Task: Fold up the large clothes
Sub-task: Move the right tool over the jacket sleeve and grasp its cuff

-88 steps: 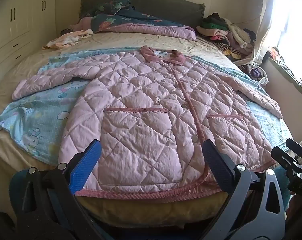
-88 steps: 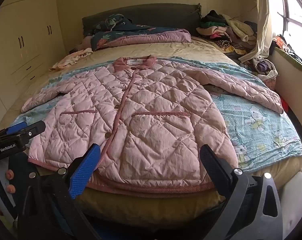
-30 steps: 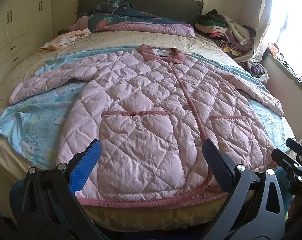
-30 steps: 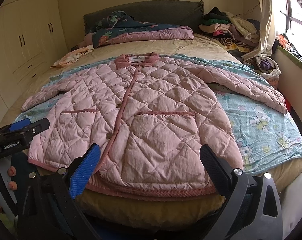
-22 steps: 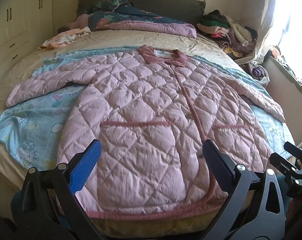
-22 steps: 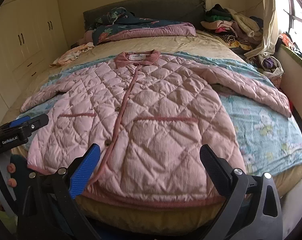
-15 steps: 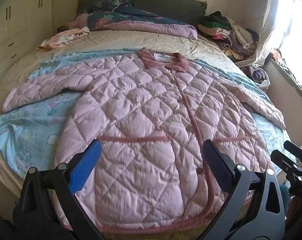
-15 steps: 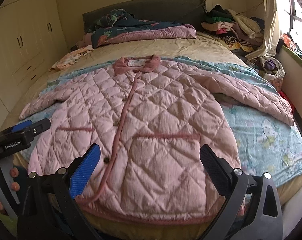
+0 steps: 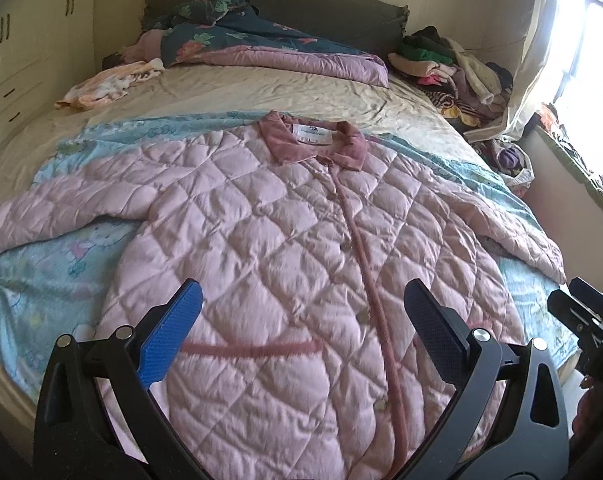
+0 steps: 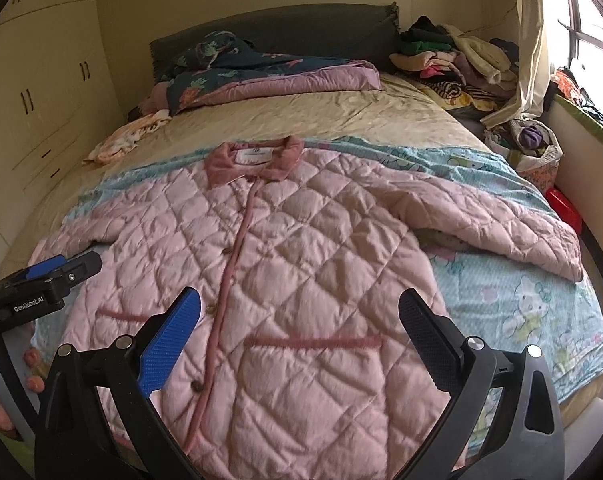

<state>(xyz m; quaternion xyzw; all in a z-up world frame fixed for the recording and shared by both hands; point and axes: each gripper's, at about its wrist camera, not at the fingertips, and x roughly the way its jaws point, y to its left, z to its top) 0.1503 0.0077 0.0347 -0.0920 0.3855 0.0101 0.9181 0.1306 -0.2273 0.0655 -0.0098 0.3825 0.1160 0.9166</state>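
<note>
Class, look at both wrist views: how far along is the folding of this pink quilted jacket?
Done: the pink quilted jacket lies flat, buttoned, sleeves spread on the blue sheet. In hand: nothing; the left gripper and right gripper hang open above its lower half. Left: every fold.

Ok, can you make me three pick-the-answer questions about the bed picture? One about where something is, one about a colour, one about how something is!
1. Where does the pile of mixed clothes sit?
A. far right corner of the bed
B. on the jacket
C. under the bed

2. What colour is the quilted padded jacket?
A. green
B. pink
C. black

3. How is the jacket's front?
A. wide open
C. folded in half
B. closed, lying flat

Answers:
1 A, the pile sits beside the dark headboard near the window.
2 B, its quilted fabric is pale pink with darker pink trim.
3 B, the front edges meet along the trim, sleeves spread out.
</note>
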